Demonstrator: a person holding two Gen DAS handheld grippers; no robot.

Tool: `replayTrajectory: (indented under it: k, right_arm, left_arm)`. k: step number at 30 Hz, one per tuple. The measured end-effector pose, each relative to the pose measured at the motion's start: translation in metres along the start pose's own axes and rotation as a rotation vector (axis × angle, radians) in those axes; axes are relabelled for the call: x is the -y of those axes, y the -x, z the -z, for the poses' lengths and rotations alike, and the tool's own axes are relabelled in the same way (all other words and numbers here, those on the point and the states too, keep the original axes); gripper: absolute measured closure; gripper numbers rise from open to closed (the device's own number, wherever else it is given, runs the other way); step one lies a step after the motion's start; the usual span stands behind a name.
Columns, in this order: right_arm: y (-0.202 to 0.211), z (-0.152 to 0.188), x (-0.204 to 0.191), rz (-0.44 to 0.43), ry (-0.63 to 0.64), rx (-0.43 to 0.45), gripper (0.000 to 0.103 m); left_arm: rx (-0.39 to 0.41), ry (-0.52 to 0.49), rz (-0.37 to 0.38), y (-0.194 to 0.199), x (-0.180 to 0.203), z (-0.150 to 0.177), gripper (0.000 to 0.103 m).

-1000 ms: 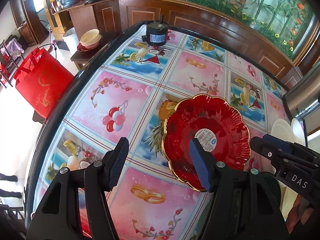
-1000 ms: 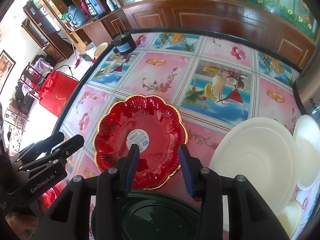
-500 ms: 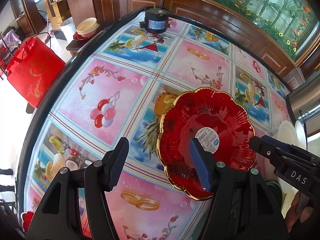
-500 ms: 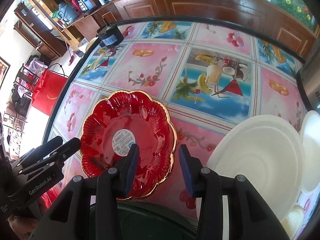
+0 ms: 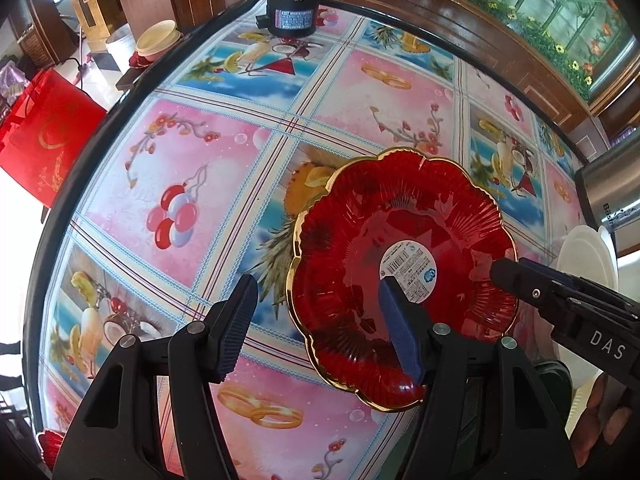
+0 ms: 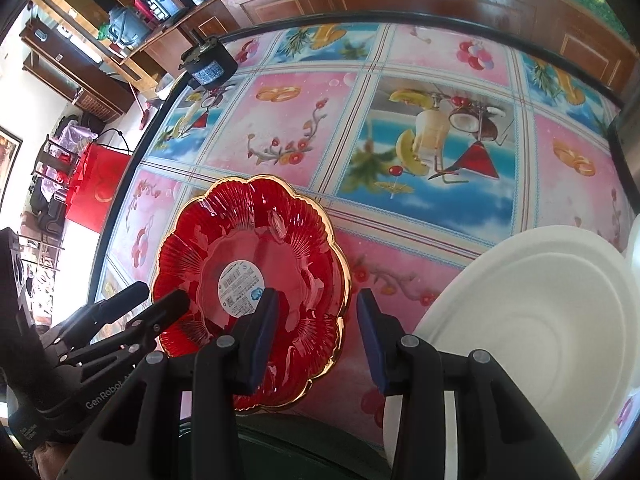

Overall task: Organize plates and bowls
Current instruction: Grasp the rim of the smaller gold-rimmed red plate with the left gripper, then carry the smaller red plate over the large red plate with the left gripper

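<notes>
At the bottom of the left wrist view the left claw [image 5: 318, 326] stands wide, nothing pressed between its pads. Its right finger [image 5: 400, 332] hangs over the inside of the red plate [image 5: 400, 272], while its left finger is out over the bare patterned cloth, so the plate's gold left rim falls in the gap between them. At the bottom of the right wrist view the right claw [image 6: 316, 336] is narrower and likewise empty. Its left finger [image 6: 262, 338] sits over the plate's lower right petals and its right finger over pink cloth, so the plate's right rim passes between those two.

The plate itself lies flat on the counter [image 5: 200, 184], centre-right in the left view and lower left in the right view, with a round white label in its well. Being scalloped and roughly round, it has no long axis to line up with; what matters is the rim. Each claw straddles an opposite edge, so my judgement is that a two-sided lift is being set up, and neither hand looks clearly nearer than the other. Whether either pad already touches the plate I cannot tell.

Just beside the plate, at the lower right of the right view, is a white plate [image 6: 532, 320], with a second white rim at the frame edge behind it. A dark green dish [image 6: 288, 444] shows under the right claw at the bottom edge. Far off, at the counter's top rim, stands a small black motor [image 5: 292, 16].
</notes>
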State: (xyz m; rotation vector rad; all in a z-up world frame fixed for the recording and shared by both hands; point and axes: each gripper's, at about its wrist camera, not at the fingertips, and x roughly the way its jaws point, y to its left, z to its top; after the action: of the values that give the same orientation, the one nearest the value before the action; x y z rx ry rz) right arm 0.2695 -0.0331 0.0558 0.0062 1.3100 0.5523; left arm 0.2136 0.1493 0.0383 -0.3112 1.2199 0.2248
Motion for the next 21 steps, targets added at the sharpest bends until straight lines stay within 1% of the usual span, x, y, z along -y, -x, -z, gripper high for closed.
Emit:
replayTrajectory:
  k: [4,6,7,8,10,12,13,14,15,17,21]
  right_arm:
    - [-0.004,-0.001,0.003,0.0,-0.019,-0.015,0.075]
    - [-0.006,-0.001,0.005,0.005,-0.032,-0.019,0.083]
    - [-0.007,0.0,0.007,0.006,-0.037,-0.023,0.092]
    - [-0.007,0.0,0.008,0.0,-0.04,-0.025,0.097]
    - [-0.009,0.001,0.009,-0.02,-0.049,-0.031,0.097]
    - [-0.008,0.002,0.008,-0.019,-0.049,-0.023,0.097]
    - [-0.008,0.001,0.008,-0.017,-0.05,-0.02,0.097]
    - [-0.007,0.002,0.008,-0.015,-0.051,-0.017,0.097]
    - [-0.007,0.002,0.009,-0.013,-0.052,-0.015,0.097]
    - [-0.006,0.003,0.011,-0.014,-0.056,-0.011,0.097]
    - [-0.007,0.004,0.009,-0.011,-0.054,-0.009,0.097]
  left_arm:
    - [-0.028,0.012,0.009,-0.008,-0.001,-0.003,0.04]
    - [-0.041,0.018,0.01,-0.011,-0.001,-0.004,0.04]
    - [-0.043,0.018,0.01,-0.012,-0.001,-0.004,0.04]
    - [-0.046,0.017,0.013,-0.013,-0.001,-0.004,0.04]
    - [-0.059,0.023,0.027,-0.016,-0.001,-0.004,0.046]
    - [-0.057,0.026,0.01,-0.016,-0.002,-0.004,0.059]
    - [-0.057,0.026,0.002,-0.016,-0.003,-0.005,0.064]
    - [-0.052,0.023,-0.004,-0.016,-0.005,-0.005,0.073]
    - [-0.051,0.022,-0.009,-0.016,-0.007,-0.006,0.079]
    - [-0.053,0.029,0.011,-0.016,-0.011,-0.007,0.081]
    - [-0.031,0.015,0.002,-0.01,-0.011,-0.006,0.082]
